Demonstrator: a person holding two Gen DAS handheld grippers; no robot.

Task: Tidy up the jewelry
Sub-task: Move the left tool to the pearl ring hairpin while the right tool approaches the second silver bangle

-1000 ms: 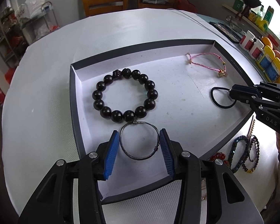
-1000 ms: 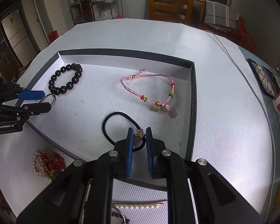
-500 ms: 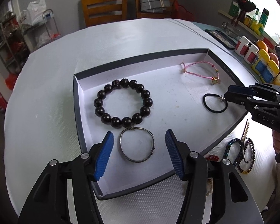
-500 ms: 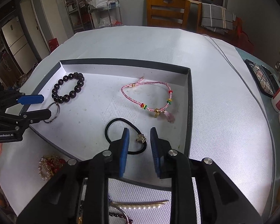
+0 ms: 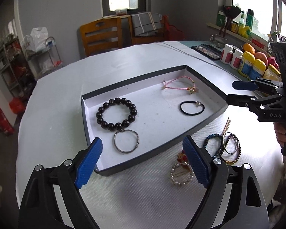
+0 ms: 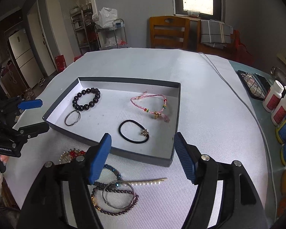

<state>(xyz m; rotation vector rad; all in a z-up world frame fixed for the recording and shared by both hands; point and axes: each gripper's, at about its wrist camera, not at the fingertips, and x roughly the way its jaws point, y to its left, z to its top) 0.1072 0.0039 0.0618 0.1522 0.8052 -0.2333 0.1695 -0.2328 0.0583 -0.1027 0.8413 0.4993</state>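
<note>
Now your left gripper (image 5: 143,162) and right gripper (image 6: 143,156) gape empty; tangled bracelets (image 6: 114,196) beside tray (image 6: 173,160) risk lifting together if you pinch carelessly.

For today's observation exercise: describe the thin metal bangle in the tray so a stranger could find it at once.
Start at the shallow grey tray on the white table. In its near-left part lies a black bead bracelet; the metal bangle touches its near side. It alone is a bare thin wire ring, beadless.
</note>
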